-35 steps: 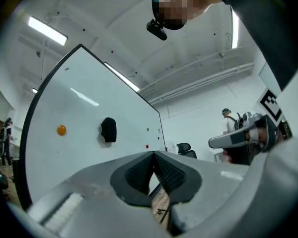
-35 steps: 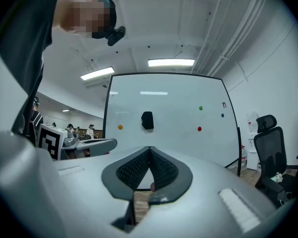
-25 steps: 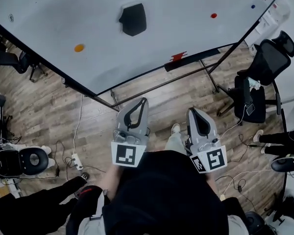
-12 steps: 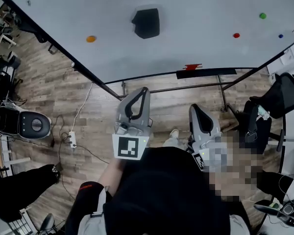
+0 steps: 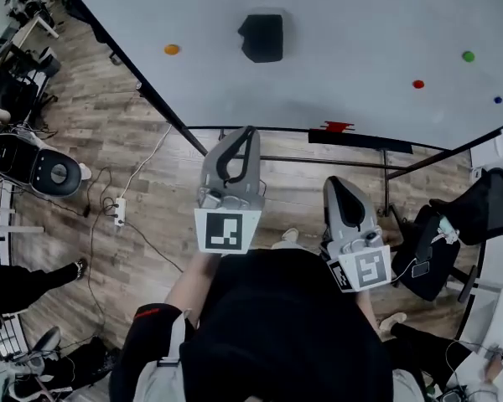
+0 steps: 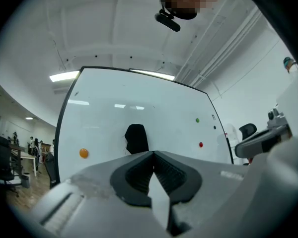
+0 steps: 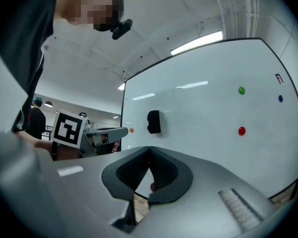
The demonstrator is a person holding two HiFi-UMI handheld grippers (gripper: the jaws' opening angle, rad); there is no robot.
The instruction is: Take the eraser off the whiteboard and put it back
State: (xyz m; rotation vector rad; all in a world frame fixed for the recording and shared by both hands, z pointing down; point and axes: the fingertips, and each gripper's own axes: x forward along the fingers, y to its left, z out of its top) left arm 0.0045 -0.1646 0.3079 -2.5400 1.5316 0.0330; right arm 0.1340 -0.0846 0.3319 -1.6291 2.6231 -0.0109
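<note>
- Big white whiteboard (image 5: 360,23): the head view chops off its top edge and top corners. The left gripper view gets those in, but there the bottom edge hides behind the gripper body.
- Grey left gripper (image 6: 153,153) and grey right gripper (image 7: 149,148): both pinched closed on nothing, both apart from the board.
- Black block eraser (image 5: 262,38): stuck on the board, roughly mid-surface, a bit toward the left edge.
- Small round orange magnet (image 5: 172,49): near the left edge, barely a speck in the right gripper view.
</note>
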